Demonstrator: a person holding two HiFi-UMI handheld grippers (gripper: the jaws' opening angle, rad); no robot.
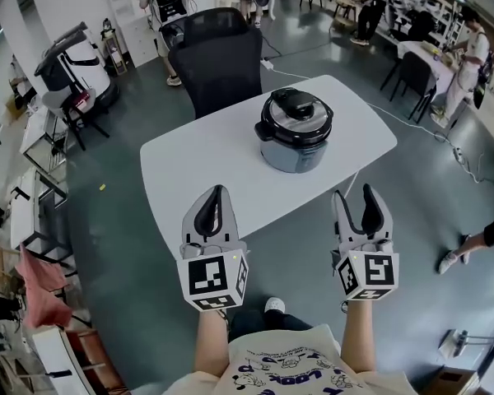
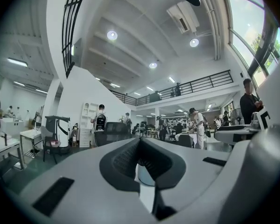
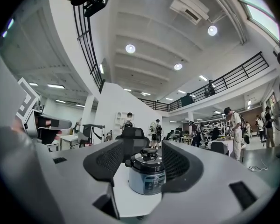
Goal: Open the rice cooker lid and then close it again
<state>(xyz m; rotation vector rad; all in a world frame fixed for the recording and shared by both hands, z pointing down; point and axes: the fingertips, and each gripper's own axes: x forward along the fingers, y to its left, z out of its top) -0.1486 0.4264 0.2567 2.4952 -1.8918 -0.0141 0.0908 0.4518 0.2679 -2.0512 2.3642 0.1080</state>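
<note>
The cooker (image 1: 295, 134) stands on the white table (image 1: 189, 167), a little toward 1 o'clock from the table's middle, with its black lid (image 1: 295, 112) down on the grey pot. A black chair (image 1: 218, 64) sits past the table at 11 o'clock from the cooker. Both grippers are held level short of the table's near edge, well apart from the cooker and touching nothing. The left gripper (image 1: 217, 191) lies at 7 o'clock from the cooker; in its own view the jaw tips (image 2: 140, 140) meet with nothing between them. The right gripper (image 1: 354, 194) lies at 5 o'clock from the cooker, its jaws spread wide and empty; its own view frames the cooker (image 3: 147, 174) in the gap between them, far off on the table, with the chair (image 3: 133, 133) behind at 12 o'clock
</note>
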